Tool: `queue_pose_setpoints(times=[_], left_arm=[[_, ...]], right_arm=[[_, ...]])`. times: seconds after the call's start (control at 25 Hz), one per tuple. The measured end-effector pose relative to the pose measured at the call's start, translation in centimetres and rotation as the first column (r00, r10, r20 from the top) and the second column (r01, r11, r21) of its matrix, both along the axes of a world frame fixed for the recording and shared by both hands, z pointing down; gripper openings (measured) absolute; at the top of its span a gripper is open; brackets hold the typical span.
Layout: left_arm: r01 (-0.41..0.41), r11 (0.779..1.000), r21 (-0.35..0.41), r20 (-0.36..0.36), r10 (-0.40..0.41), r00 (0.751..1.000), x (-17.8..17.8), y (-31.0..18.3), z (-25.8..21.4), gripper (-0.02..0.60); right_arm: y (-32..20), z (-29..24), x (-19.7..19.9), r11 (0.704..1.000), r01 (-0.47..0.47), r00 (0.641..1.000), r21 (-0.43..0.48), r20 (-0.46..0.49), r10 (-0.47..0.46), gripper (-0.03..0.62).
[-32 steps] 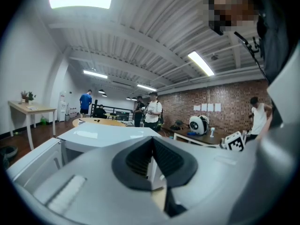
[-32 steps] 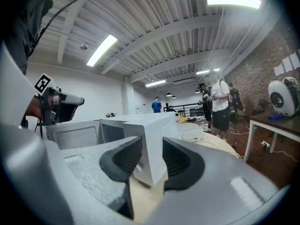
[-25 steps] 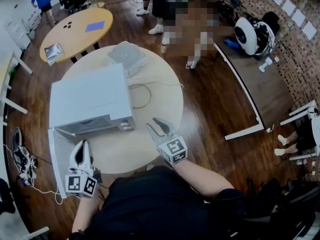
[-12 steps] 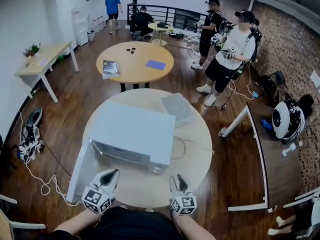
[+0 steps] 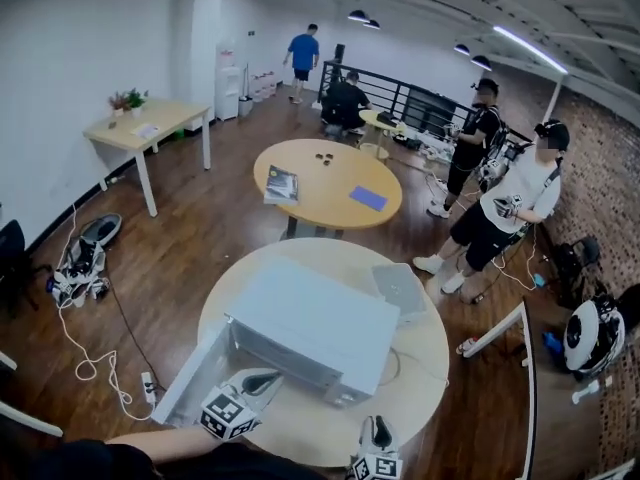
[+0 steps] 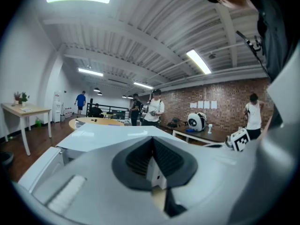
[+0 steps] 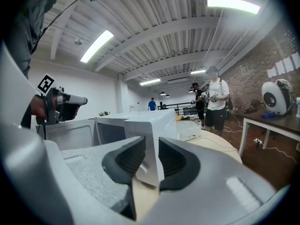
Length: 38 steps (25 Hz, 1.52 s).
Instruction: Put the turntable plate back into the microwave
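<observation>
The white microwave (image 5: 310, 318) stands on the round pale table (image 5: 420, 353) with its door (image 5: 190, 378) swung open to the left. No turntable plate shows in any view. My left gripper (image 5: 272, 375) hovers in front of the open cavity; in the left gripper view (image 6: 151, 142) its pad tips meet and hold nothing. My right gripper (image 5: 377, 428) sits at the table's near edge, right of the microwave. In the right gripper view (image 7: 152, 142) its jaws are closing, with a narrow empty gap through which the microwave's corner (image 7: 140, 123) shows.
A grey laptop-like slab (image 5: 400, 288) and a cable lie on the table behind the microwave. Beyond is a round wooden table (image 5: 325, 183). People stand at the right (image 5: 500, 218). A white frame (image 5: 525, 358) leans on the floor at the right.
The head view has swung up from looking down at the table to looking across the room. Both grippers now sit at the frame's bottom edge. The right jaws look narrower.
</observation>
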State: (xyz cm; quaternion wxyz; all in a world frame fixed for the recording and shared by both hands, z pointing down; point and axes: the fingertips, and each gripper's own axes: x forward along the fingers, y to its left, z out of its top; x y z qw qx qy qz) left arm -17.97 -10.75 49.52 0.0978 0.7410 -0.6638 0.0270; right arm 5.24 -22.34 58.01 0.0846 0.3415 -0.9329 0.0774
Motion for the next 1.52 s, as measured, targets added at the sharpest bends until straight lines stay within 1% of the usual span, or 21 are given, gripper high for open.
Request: queue_pose_setpoints(times=[0.08, 0.16, 0.28, 0.48, 0.6, 0.72, 0.8, 0.92, 1.04, 1.12, 1.24, 1.36, 1.44, 1.52], left_arm=[[-0.007, 1.0, -0.002, -0.004, 0.007, 1.0, 0.1, -0.2, 0.3, 0.005], [-0.009, 1.0, -0.001, -0.011, 0.009, 1.0, 0.0, -0.4, 0.4, 0.005], [-0.02, 1.0, 0.008, -0.016, 0.02, 1.0, 0.0, -0.9, 0.0, 0.005], [-0.028, 1.0, 0.014, -0.004, 0.028, 1.0, -0.4, -0.6, -0.9, 0.005], [-0.016, 1.0, 0.018, 0.0, 0.016, 1.0, -1.0, -0.3, -1.0, 0.005], [-0.002, 1.0, 0.02, -0.009, 0.002, 1.0, -0.7, -0.1, -1.1, 0.005], [0.002, 1.0, 0.026, -0.014, -0.002, 1.0, -0.2, 0.0, -1.0, 0.005], [0.023, 1.0, 0.013, -0.038, -0.023, 0.999, 0.3, 0.1, -0.5, 0.005], [0.014, 1.0, 0.011, -0.037, -0.014, 0.999, 1.2, 0.3, -0.7, 0.005], [0.011, 1.0, 0.011, -0.036, -0.011, 0.999, 1.7, 0.5, -0.7, 0.005], [0.016, 1.0, 0.004, -0.042, -0.016, 0.999, 1.9, 0.8, -0.5, 0.005], [0.027, 1.0, 0.016, -0.029, -0.026, 0.999, 2.0, 0.9, -1.0, 0.005], [0.07, 0.997, 0.038, -0.016, -0.07, 0.997, 0.8, 1.6, -1.9, 0.005], [0.119, 0.991, 0.067, -0.012, -0.119, 0.993, -1.1, 2.7, -3.2, 0.005]], right_arm=[[0.1, -0.2, 0.4, 1.0, -0.007, 1.0, 0.006, -0.006, 0.007, 0.087], [0.1, -0.3, 0.3, 1.0, -0.007, 1.0, 0.011, -0.01, 0.007, 0.034], [0.3, -0.3, 0.1, 1.0, -0.003, 1.0, 0.017, -0.018, 0.003, 0.003], [0.5, -0.2, -0.3, 1.0, 0.002, 1.0, 0.024, -0.024, -0.001, 0.003], [0.6, 0.0, -0.4, 1.0, 0.002, 1.0, 0.016, -0.012, -0.002, 0.003], [1.0, -0.6, -0.5, 1.0, 0.014, 1.0, 0.022, -0.005, -0.014, 0.003], [0.6, -0.8, 0.5, 1.0, -0.001, 1.0, 0.028, -0.014, 0.001, 0.003], [-0.4, 0.0, 2.6, 0.999, -0.049, 0.999, -0.005, -0.019, 0.049, 0.003], [-0.1, -0.1, 3.2, 0.999, -0.037, 0.999, 0.007, -0.026, 0.037, 0.003], [0.2, 0.1, 3.3, 0.999, -0.04, 0.999, -0.007, -0.024, 0.04, 0.003], [0.8, 0.6, 2.9, 0.999, -0.033, 0.999, -0.032, -0.017, 0.032, 0.003], [0.4, 0.4, 2.5, 1.0, -0.003, 1.0, 0.001, -0.013, 0.003, 0.003], [-0.8, 0.7, 1.3, 1.0, 0.021, 1.0, 0.022, 0.005, -0.022, 0.003], [-1.3, 0.9, -1.0, 0.999, 0.051, 0.999, 0.015, 0.01, -0.051, 0.003]])
